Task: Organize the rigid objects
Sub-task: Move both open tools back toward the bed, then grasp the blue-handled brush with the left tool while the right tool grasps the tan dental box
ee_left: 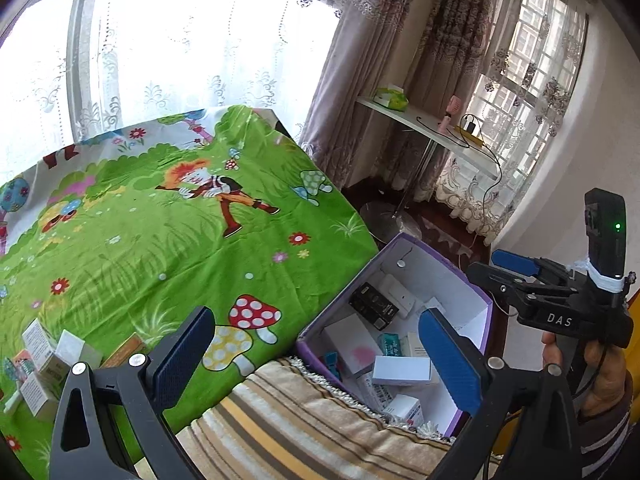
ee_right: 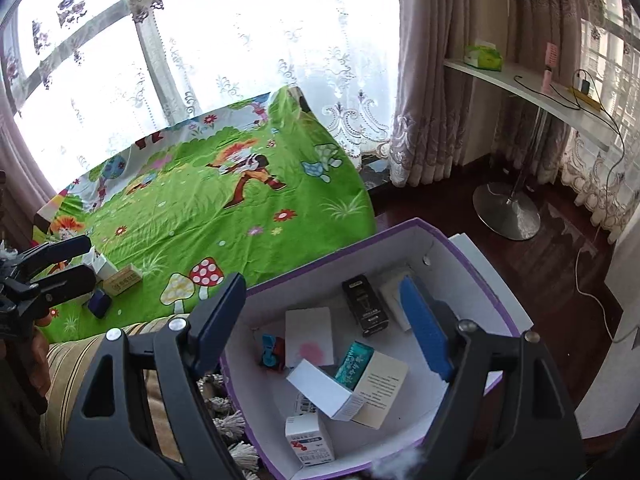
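Observation:
A purple-rimmed cardboard box [ee_right: 496,304] with a white inside stands right of the green cartoon cloth [ee_left: 168,240]; it also shows in the left wrist view [ee_left: 476,284]. It holds several small boxes, among them a black one [ee_right: 365,305], a teal one [ee_right: 353,362] and white ones. My right gripper [ee_right: 326,326] is open and empty above the box. My left gripper [ee_left: 316,356] is open and empty over the striped blanket [ee_left: 296,424]. More small boxes [ee_left: 44,356] lie on the cloth at the left, also in the right wrist view [ee_right: 120,280].
A small dark blue case [ee_right: 99,304] lies on the cloth near the left gripper [ee_right: 52,268]. A white side table [ee_right: 532,92] on a metal foot stands right of the curtains. Dark wooden floor lies beyond the box.

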`<state>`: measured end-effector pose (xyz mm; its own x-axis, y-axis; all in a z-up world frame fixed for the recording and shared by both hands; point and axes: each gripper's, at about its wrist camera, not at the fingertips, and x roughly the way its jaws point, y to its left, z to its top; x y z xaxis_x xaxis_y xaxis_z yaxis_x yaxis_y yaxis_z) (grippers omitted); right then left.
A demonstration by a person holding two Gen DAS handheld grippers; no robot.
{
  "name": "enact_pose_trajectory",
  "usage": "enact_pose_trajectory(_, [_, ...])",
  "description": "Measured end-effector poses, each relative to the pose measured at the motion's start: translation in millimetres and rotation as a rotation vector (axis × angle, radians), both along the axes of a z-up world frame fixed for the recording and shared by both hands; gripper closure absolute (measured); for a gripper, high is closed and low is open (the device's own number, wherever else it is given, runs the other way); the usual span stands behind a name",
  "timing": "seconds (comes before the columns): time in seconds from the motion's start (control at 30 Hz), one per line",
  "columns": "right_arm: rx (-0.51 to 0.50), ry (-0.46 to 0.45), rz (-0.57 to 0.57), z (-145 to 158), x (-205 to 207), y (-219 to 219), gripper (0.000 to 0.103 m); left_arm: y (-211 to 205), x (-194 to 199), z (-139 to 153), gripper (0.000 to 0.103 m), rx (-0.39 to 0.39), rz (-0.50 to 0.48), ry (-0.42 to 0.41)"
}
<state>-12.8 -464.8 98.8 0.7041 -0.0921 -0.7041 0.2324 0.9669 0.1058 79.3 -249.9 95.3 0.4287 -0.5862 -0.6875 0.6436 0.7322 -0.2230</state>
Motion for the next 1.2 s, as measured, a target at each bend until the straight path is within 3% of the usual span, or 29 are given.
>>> enact_pose_trajectory(0.1, [-0.015,-0.004,0.059,5.6,8.4,22.0,0.021,22.5,5.0,-1.1,0.001,-0.004,0.035,0.006])
enact_pose_trajectory(0.23, [-0.025,0.003,0.126,9.6,19.9,49.0,0.021,55.5,15.9,-4.6,0.011,0.015,0.090,0.008])
enact_pose_trajectory(0.7, [-0.050,0.042,0.304,11.1,61.7,136.5,0.021,190.7,64.5,-3.4,0.012,-0.011,0.420,0.041])
enact_pose_trajectory(0.9, [-0.024,0.065,0.356,7.4,86.2,168.8,0.021,220.5,75.8,2.7,0.012,-0.023,0.515,0.032])
enact_pose_trajectory(1.2, [0.039,0.075,0.440,7.5,137.6,227.5,0.021,276.0,99.6,-8.5,0.012,-0.082,0.732,0.106])
